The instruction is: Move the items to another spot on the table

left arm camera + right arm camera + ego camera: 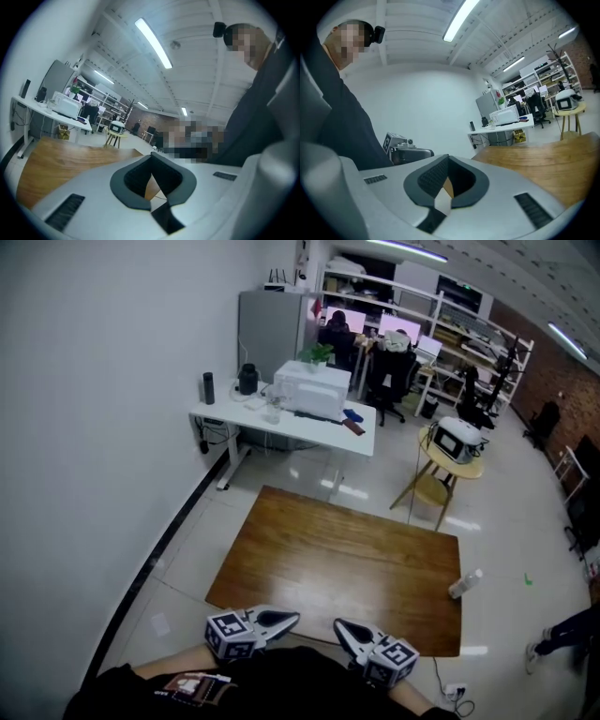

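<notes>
Head view: left gripper (281, 620) and right gripper (345, 629) low at near edge of wooden table (337, 559); small white bottle (466, 583) well apart at right edge, on or off unclear; left gripper view: jaws pressed together, empty; right gripper view: same; best opened wide before reaching across.

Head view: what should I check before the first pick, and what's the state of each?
1. Left gripper empty: ok, nothing between its jaws.
2. Right gripper empty: ok, nothing between its jaws.
3. Jaws open for a pick: not ok, both are shut.
4. Item located: ok, a white bottle by the right edge of the wooden table.
5. Bottle on the table: cannot tell, it may be on the floor.
</notes>
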Demonstrator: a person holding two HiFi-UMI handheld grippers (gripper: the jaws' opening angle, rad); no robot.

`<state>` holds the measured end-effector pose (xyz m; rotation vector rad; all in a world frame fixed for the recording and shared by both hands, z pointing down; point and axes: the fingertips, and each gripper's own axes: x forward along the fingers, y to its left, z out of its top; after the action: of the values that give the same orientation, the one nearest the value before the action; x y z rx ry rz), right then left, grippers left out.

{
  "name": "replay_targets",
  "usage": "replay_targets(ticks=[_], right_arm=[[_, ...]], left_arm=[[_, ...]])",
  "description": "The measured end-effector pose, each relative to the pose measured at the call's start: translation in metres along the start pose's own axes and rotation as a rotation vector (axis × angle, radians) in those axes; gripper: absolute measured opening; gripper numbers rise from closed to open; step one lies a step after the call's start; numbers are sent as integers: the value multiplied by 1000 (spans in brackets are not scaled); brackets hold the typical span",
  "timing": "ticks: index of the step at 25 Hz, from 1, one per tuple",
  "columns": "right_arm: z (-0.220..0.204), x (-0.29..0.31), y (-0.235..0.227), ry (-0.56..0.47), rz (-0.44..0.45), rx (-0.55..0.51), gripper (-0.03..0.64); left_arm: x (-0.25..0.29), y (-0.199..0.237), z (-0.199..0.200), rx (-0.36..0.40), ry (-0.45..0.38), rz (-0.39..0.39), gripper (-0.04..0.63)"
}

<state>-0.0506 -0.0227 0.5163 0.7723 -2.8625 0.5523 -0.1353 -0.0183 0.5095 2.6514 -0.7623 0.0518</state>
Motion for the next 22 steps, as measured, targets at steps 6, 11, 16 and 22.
replay_targets(ticks=[6, 11, 16, 22], right_arm=[[-6, -17, -13, -37, 1, -3, -15], [-2, -18, -7, -22, 13, -8, -15], [-2, -18, -3, -24, 6, 10, -15], [1, -12, 4, -10, 8, -20, -15]], left_arm=[[6, -4, 7, 31, -21, 25, -8], [14, -9, -3, 18, 3, -9, -8], [12, -8, -3, 25, 7, -14, -8], [7, -5, -3, 18, 8, -21, -8]])
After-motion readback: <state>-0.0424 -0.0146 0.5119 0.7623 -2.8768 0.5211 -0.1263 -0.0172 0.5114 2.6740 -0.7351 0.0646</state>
